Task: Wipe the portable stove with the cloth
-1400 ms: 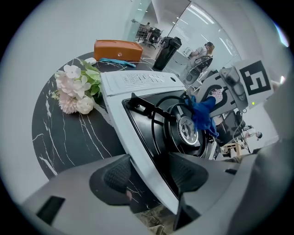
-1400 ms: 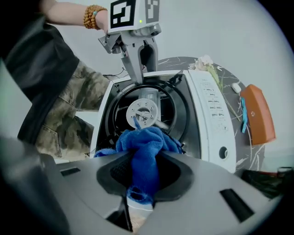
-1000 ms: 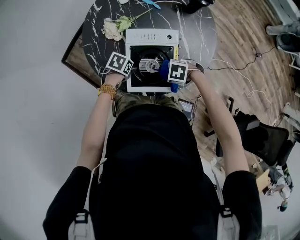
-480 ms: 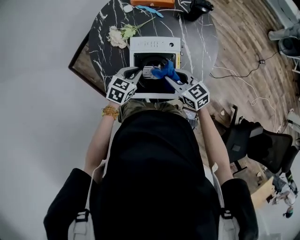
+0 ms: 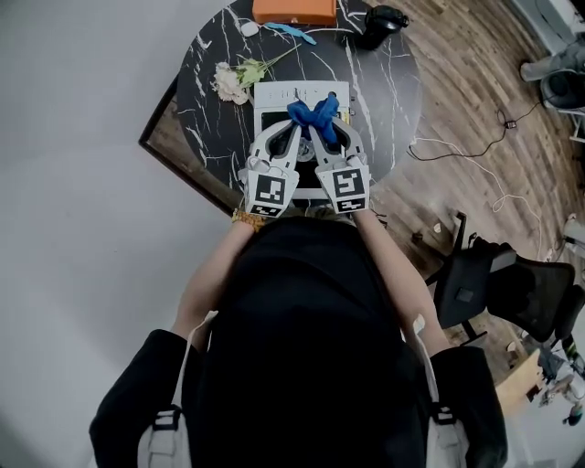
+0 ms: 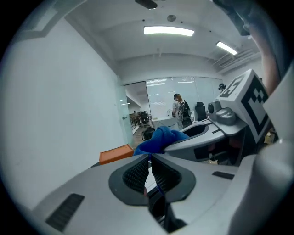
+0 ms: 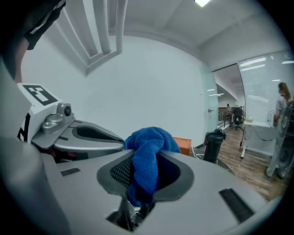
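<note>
Surface (image 5: pixel 206 55), round, black stone-look with white veins, standing on a wood-plank floor (image 5: pixel 475 119); carries the stove, box, container and flower listed below

Portable stove (image 5: pixel 302 91), white, square, set toward the person's side of the surface; control strip along its far side shows in the head view, the nearer part is covered

Left gripper (image 6: pixel 149 160), grey, marker cube at the rear, pointing away from the person over the stove; jaws have just closed in to a bare slit, tips nipping a thin edge of the cloth (image 5: pixel 313 111)

Right gripper (image 7: pixel 144 160), same build, just beside the left one and angled toward it; jaws a little apart, clamped on a thick bunch of the cloth that fills the gap between the pads

Orange box (image 5: pixel 294 11), flat, at the far edge of the surface, beyond the stove

Black container (image 5: pixel 379 23), right of the orange box, apart from it

Cloth, blue, nubby, bunched in a bow shape between the two gripper tips, held in the air over the stove's far part

Flower (image 5: pixel 228 78), white head with green stem, lying on the surface just left of the stove
</note>
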Demonstrator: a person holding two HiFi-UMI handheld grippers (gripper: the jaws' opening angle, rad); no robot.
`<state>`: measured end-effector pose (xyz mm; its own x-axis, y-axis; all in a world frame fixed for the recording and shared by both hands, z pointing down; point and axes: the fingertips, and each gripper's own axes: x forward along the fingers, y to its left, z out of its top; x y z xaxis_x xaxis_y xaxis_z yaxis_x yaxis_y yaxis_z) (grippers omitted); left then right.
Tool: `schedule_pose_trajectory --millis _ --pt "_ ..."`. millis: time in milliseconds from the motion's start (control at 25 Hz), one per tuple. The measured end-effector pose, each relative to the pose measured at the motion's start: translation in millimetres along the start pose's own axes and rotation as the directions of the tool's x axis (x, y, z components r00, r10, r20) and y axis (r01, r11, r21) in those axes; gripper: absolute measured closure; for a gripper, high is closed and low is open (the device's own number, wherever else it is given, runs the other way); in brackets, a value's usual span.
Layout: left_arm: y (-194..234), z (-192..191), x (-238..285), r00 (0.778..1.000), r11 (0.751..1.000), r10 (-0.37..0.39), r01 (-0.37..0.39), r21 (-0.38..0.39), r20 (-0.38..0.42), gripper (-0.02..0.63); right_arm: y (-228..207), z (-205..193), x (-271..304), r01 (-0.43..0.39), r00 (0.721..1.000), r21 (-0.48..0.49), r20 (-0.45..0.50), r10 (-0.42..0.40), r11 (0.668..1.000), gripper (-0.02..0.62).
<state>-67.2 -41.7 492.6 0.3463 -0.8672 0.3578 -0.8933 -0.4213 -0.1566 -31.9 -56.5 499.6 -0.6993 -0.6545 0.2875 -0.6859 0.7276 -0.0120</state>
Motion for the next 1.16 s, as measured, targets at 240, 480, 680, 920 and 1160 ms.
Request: schedule_pose_trajectory --millis 240,480,680,920,1160 --pt "-4 5 3 1.0 1.0 0.0 0.0 -0.02 0.022 0.581 8 -3 -3 -0.005 1.0 -0.042 -0.015 0.004 0.999 0.518" --pt "-6 -2 1 1.0 1.0 -0.006 0.006 -0.029 0.009 0.581 12 -7 -4 -0.021 0.999 -0.045 -0.028 0.02 0.999 0.518" --pt "-8 -8 0 1.0 0.999 -0.012 0.012 -0.04 -0.014 0.581 15 -11 -6 -0.034 0.999 -0.054 -0.041 0.032 0.998 0.518" --pt "-6 -14 0 0.998 0.999 -0.016 0.013 -0.05 -0.059 0.581 19 -20 -5 -0.041 0.995 -0.05 -0.089 0.036 0.998 0.519" --pt "-10 -28 -1 0.995 0.995 -0.032 0.023 -0.097 -0.093 0.581 23 -27 -4 -0.048 0.992 -0.048 -0.122 0.042 0.998 0.518"
